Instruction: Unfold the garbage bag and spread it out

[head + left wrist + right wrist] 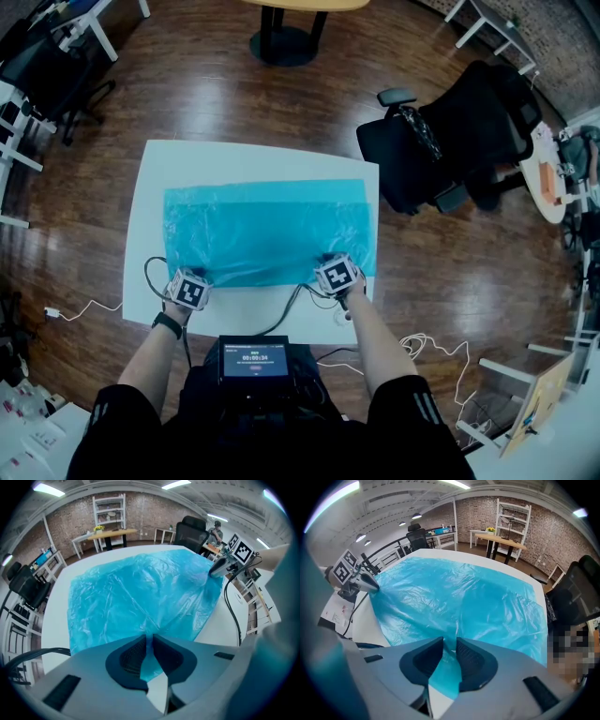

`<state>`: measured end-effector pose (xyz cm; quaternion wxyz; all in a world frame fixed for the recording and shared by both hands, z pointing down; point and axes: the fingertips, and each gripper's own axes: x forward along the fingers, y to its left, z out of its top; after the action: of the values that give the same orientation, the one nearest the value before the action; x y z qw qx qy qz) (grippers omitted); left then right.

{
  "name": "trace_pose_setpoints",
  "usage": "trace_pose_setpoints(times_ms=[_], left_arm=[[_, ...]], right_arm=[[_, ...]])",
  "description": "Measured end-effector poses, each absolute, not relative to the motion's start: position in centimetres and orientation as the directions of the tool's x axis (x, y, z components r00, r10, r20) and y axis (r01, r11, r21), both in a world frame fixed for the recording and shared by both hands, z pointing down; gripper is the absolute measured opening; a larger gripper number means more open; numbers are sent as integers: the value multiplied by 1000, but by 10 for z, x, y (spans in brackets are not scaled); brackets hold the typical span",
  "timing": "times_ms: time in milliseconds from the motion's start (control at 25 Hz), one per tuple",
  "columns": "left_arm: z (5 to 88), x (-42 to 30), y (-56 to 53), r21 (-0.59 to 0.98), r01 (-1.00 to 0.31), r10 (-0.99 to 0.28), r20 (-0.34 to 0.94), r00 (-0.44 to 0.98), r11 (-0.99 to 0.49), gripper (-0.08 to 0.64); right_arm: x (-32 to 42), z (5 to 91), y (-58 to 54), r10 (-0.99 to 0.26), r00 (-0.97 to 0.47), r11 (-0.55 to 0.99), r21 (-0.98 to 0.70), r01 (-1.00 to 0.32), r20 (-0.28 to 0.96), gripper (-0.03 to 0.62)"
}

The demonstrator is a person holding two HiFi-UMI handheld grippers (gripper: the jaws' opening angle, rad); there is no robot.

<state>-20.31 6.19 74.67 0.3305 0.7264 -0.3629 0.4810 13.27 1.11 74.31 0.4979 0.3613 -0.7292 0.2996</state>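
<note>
Looking down from the head view, the blue bag lies spread over the white tabletop. The left gripper is at the bag's seven o'clock corner and the right gripper at five. In the left gripper view the jaws are nearly closed, pinching the bag's edge. In the right gripper view the jaws stand slightly wider, also gripping the edge.

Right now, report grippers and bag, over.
Left gripper and right gripper both clamped on near edge of blue garbage bag. Bag spread across white table, wrinkled. Cables trail by near edge.
</note>
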Motion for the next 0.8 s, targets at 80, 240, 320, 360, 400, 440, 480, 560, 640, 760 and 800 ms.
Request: trace_pose_setpoints(times_ms=[80,240,320,360,400,440,480,560,640,760,800], left_arm=[[739,-211,56,86,-853,-224,947,231,-515,52],[744,-209,49,96,-853,-221,946,239,-512,52],[748,-205,44,112,-850,-222,940,258,-515,52],[748,-205,40,110,-850,-229,938,259,-515,52],[749,-206,36,106,-852,-233,938,257,-512,52],[749,-207,32,103,-855,-235,938,253,-508,52],[750,-209,28,100,-858,-238,939,250,-504,52],[749,-211,17,89,-861,-249,938,242,-501,52],[745,-215,4,64,-864,-259,940,220,-500,52],[747,-216,-11,61,-867,-261,941,214,-494,52],[746,-217,-16,55,-869,-264,942,209,-492,52]], right_arm=[[133,743,11,-229,-241,562,-74,-824,943,121],[130,742,7,-245,-251,554,-77,-829,937,121],[129,742,5,-250,-253,552,-77,-830,935,121],[129,742,3,-250,-254,553,-77,-829,934,121],[128,742,2,-250,-255,554,-77,-829,934,121],[128,742,0,-251,-255,555,-76,-828,934,121],[128,741,-2,-253,-253,556,-74,-828,934,121],[127,741,-8,-255,-250,559,-69,-826,934,121],[125,741,-16,-259,-249,565,-63,-823,933,121],[121,740,-27,-266,-256,571,-62,-818,929,121],[120,740,-30,-265,-257,572,-63,-818,929,121]])
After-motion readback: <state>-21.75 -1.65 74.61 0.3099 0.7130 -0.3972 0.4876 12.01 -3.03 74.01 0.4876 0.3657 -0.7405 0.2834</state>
